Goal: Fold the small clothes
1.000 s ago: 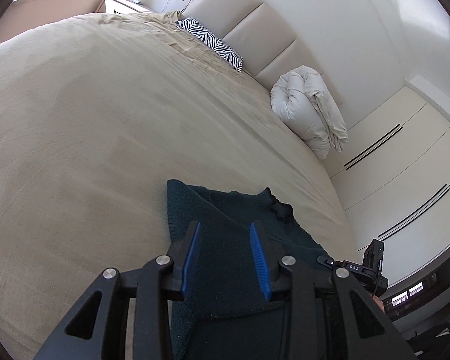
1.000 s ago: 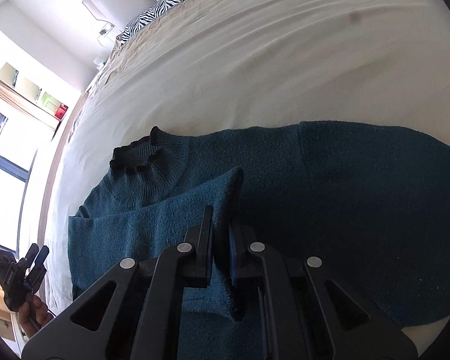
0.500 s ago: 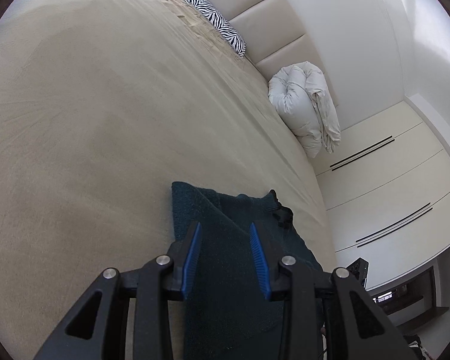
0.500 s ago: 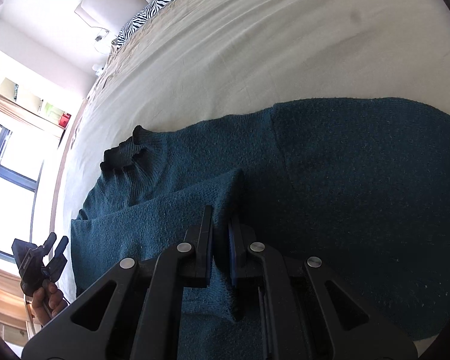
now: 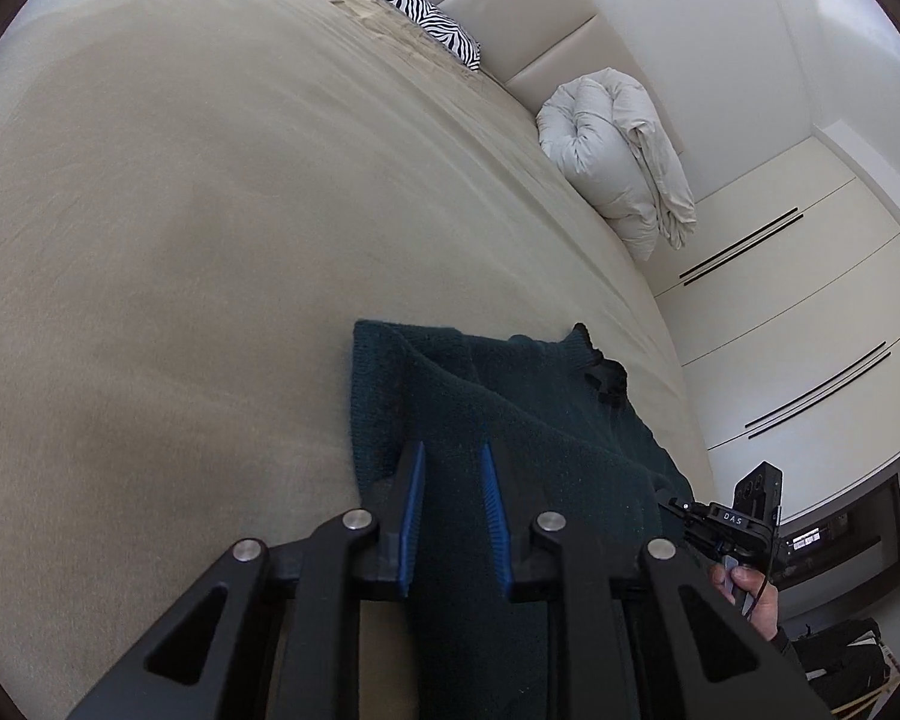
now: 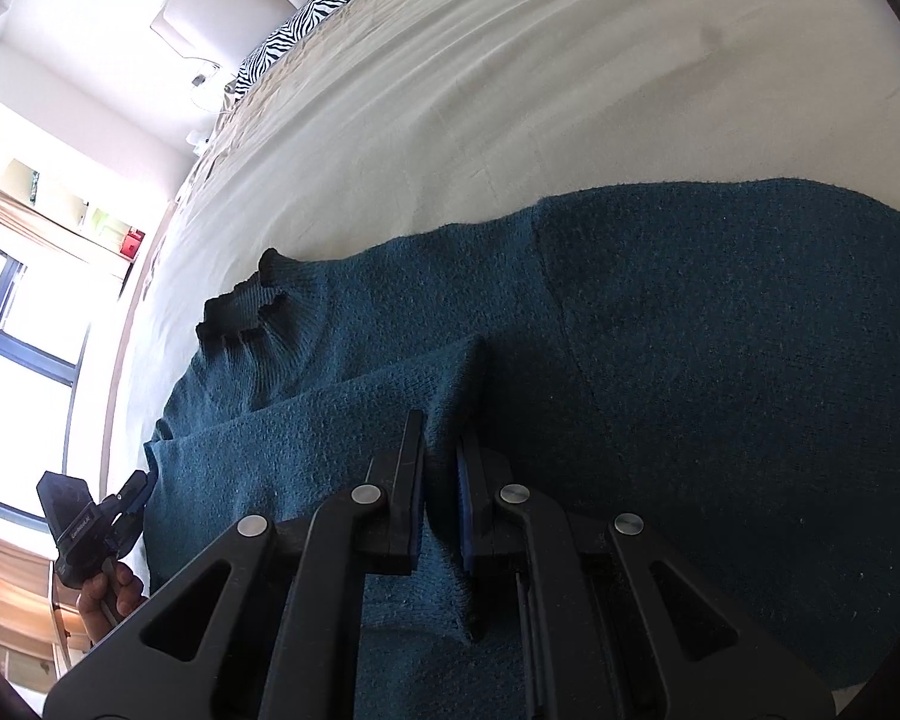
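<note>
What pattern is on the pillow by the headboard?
Black-and-white zebra stripes on the pillow, clearest in the left wrist view.

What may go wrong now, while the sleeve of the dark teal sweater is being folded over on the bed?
1. The right tongs pinch only a narrow ridge of the sleeve; the knit may slip out.
2. The left tongs are open above the sweater, so nothing pins the body; pulling may drag it across the bed sheet and wrinkle it.

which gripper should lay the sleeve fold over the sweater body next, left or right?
Right. The right gripper is shut on the sweater's folded sleeve; the left gripper is open above the fabric, holding nothing.
</note>
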Tool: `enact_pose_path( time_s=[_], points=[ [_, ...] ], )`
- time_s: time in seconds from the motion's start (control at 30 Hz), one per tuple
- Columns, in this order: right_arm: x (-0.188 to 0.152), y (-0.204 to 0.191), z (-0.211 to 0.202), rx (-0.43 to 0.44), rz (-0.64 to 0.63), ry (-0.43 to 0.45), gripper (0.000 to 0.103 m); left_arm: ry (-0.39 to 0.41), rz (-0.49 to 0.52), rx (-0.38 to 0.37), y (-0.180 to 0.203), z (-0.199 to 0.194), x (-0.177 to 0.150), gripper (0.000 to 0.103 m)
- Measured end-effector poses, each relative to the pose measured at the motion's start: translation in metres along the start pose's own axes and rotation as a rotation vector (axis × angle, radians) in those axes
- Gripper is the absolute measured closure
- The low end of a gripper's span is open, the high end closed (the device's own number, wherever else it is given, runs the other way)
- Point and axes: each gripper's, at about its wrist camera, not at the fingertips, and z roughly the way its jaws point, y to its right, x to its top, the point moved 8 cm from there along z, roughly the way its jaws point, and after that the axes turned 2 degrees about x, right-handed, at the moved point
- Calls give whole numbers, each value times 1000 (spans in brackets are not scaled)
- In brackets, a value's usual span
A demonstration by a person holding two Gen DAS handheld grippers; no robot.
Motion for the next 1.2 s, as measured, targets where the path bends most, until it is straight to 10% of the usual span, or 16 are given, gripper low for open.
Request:
enact_pose_path(
  time_s=[0.73, 0.87, 1.07, 1.2],
  points=[
    [-16, 6, -14, -48, -3, 15, 91, -46, 173, 135, 17, -22, -63, 73],
    [-13, 12, -52, 14, 64, 98, 90, 7, 197, 148, 38, -35, -62, 53],
    [-30, 65, -147, 50, 170, 285, 41, 88, 237, 104, 83, -50, -67, 36],
    [-57, 141, -206, 50, 335, 380, 41, 80, 240, 76, 109, -40, -78, 36]
  ],
)
